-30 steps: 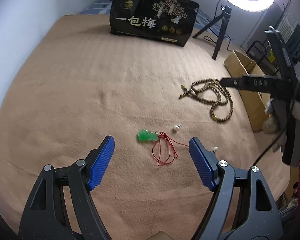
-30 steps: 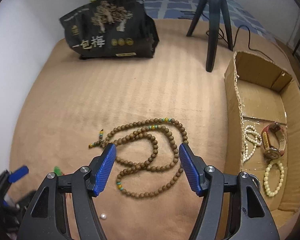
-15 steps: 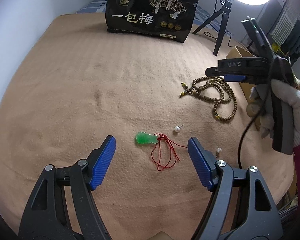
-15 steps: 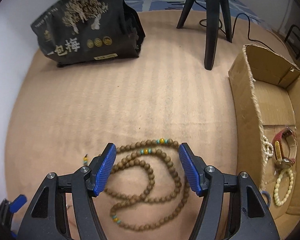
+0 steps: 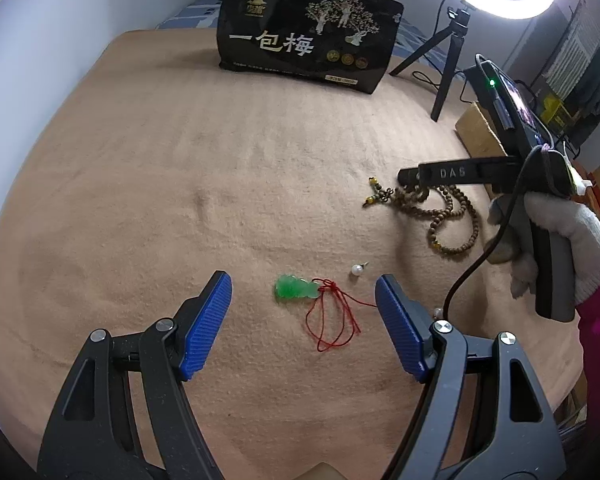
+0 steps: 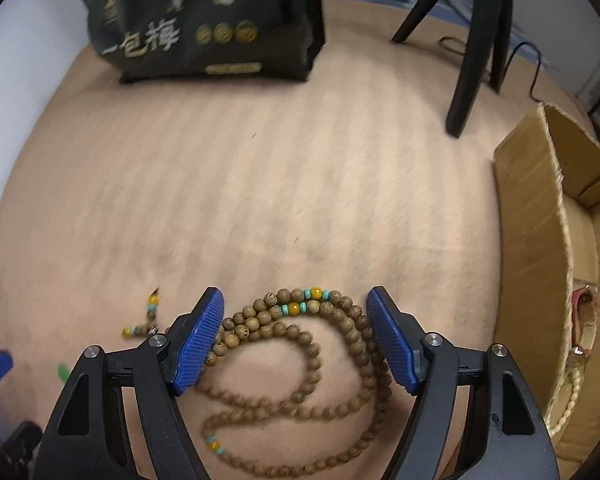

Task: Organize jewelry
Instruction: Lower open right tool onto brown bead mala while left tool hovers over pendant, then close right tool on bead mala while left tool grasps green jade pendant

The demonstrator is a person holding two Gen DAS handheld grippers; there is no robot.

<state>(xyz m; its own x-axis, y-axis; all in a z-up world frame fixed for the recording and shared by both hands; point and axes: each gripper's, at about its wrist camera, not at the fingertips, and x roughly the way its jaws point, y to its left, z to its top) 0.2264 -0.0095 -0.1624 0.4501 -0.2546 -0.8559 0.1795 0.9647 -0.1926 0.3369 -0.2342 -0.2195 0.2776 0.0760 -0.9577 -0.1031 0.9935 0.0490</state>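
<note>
Lowered since before, right tool (image 6: 295,334) — jaws opening, ungripped — straddles wooden bead necklace (image 6: 300,364).

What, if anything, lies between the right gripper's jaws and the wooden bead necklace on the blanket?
Nothing visible. The right gripper hangs directly over the wooden bead necklace, its jaws opening and straddling the strands without pressing them. Only bare blanket surrounds the beads; the cardboard box sits off to the side.

One wooden bead necklace (image 6: 296,344), one green pendant (image 5: 295,288), two pearl earrings (image 5: 356,269), one cardboard box (image 6: 532,240), one black bag (image 5: 308,40).
</note>
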